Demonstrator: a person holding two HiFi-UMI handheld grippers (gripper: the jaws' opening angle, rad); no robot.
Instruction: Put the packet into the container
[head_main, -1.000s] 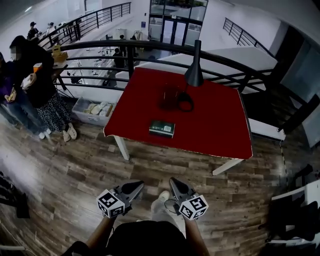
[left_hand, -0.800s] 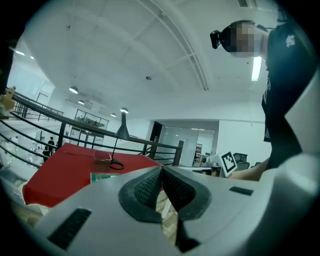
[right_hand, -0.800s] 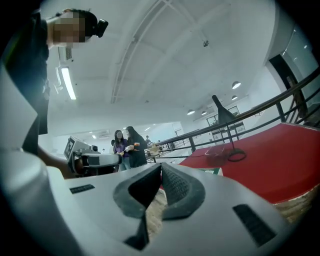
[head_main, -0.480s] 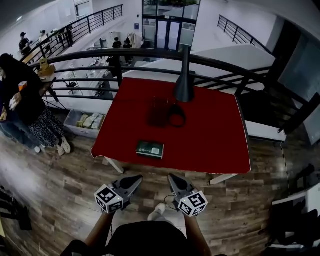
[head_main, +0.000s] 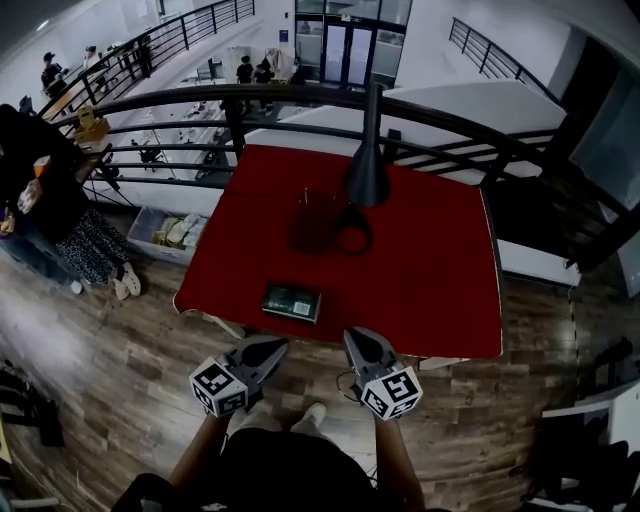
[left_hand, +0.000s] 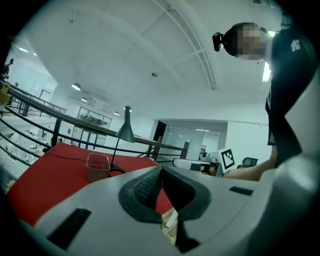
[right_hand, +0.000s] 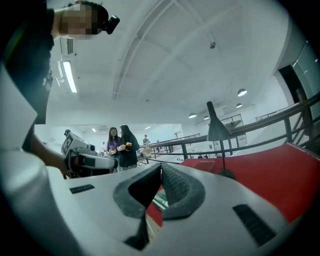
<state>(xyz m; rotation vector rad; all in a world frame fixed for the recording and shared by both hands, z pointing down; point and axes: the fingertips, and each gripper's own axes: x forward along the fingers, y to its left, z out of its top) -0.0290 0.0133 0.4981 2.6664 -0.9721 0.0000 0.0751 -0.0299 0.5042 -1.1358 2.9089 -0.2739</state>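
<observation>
A dark green packet (head_main: 291, 301) lies flat near the front edge of the red table (head_main: 430, 290). Farther back stands a clear container (head_main: 314, 221), upright beside a black lamp (head_main: 367, 165). My left gripper (head_main: 278, 346) hovers at the table's front edge, just short of the packet, shut with nothing in it. My right gripper (head_main: 354, 338) is level with it to the right, also shut and empty. The left gripper view shows closed pads (left_hand: 150, 186), the container (left_hand: 97, 166) and the lamp (left_hand: 126, 132). Below the right gripper's closed pads (right_hand: 172, 186) the packet (right_hand: 161, 199) shows.
A black railing (head_main: 200, 100) runs behind the table, with a drop to a lower floor beyond. A plastic bin (head_main: 170, 231) of goods sits on the wooden floor left of the table. People (head_main: 45, 200) stand at the far left. The lamp's cord (head_main: 352, 231) loops beside the container.
Both grippers have moved forward together from over the floor to the table's front edge. The table and packet now sit much closer. Both stay shut.
</observation>
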